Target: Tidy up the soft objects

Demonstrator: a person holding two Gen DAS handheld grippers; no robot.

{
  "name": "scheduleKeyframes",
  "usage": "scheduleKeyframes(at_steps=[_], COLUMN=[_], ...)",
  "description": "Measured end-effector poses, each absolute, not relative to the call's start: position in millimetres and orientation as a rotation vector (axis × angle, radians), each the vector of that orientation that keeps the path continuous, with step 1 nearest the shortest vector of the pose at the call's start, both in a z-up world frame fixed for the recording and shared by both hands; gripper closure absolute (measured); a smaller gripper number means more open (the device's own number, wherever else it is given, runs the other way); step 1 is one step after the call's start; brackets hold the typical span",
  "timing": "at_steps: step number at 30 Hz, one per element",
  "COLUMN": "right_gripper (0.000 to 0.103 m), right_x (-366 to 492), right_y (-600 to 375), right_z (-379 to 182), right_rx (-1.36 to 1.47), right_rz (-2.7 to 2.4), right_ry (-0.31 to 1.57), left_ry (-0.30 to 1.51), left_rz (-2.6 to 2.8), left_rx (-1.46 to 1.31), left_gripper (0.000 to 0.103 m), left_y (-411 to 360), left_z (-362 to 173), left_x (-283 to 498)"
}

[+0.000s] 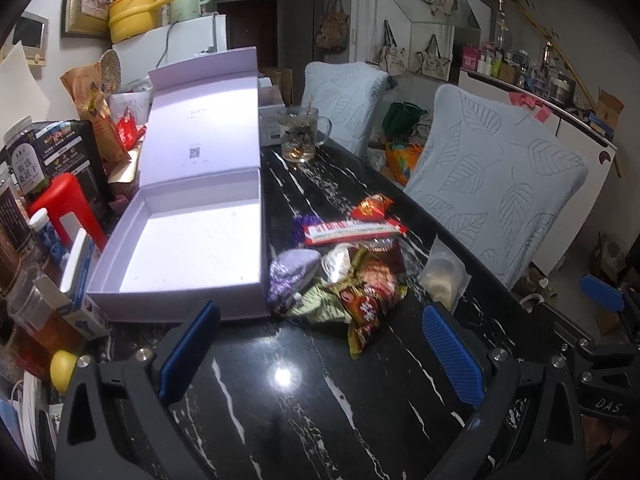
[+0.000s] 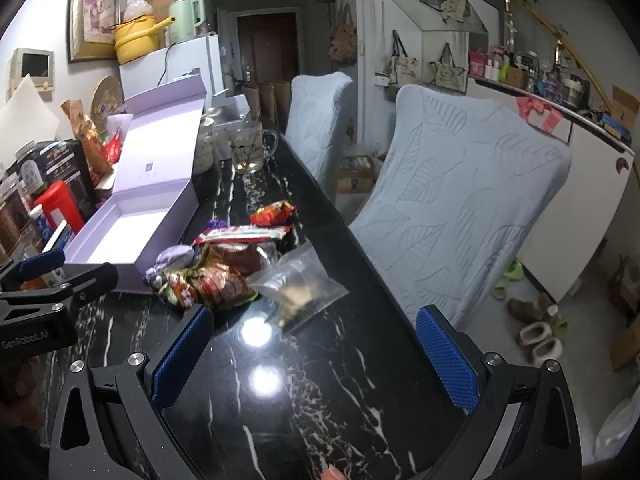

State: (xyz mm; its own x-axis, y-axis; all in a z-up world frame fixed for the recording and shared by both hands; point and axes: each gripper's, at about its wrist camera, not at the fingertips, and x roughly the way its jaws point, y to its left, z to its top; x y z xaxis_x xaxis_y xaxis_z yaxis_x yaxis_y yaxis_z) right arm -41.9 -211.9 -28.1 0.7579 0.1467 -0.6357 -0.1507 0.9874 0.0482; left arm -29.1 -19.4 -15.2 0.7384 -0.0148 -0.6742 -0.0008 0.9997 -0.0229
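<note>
On the black table (image 1: pixel 248 400), a lavender box (image 1: pixel 188 240) lies open.
Nothing inside it (snack packets (image 1: pixel 360 288) piled just beside); left gripper (image 1: pixel 320 348) and right gripper (image 2: pixel 316 352) jaws spread, empty.

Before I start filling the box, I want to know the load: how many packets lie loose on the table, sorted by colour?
Red wrappers: 3 (small red candy pack, long red bar, red-and-gold snack bag)
Purple pouches: 1 (purple pouch)
Clear bags: 1 (clear bag)
Total: 5, though the heap may hide more.
</note>
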Motion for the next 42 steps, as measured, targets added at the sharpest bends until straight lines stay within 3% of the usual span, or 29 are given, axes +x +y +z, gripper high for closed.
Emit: scheduleKeyframes(at_steps=[24,29,32,41,42], right_gripper=[0.0,0.0,0.0,0.0,0.0], right_x=[-1.7,9.6,15.4,29.2,29.8], right_y=[-239.3,-242.9,-241.6,-241.4,-241.7], right_z=[-92.5,-94.4,-96.1,-101.2,-101.6], right_rx=[0.039,0.051,0.045,0.046,0.045], right_rz=[0.233,0.243,0.24,0.233,0.231], right_ry=[0.841,0.858,0.86,0.878,0.879], left_ry=[0.802,0.832,0.85,0.932,0.928], left_rz=[-0.147,-0.191,-0.22,-0.344,-0.341], left_rx=[0.045,0.051,0.077,0.102,0.103], left_gripper=[0.002,0.011,0.022,0.024,0.035], left_y=[-55.9,-58.9,-63.3,-77.0,-77.6], left_z=[-61.5,-71.2,-77.5,-93.5,-94.1], left_x=[29.1,47.3,53.1,53.3,51.1])
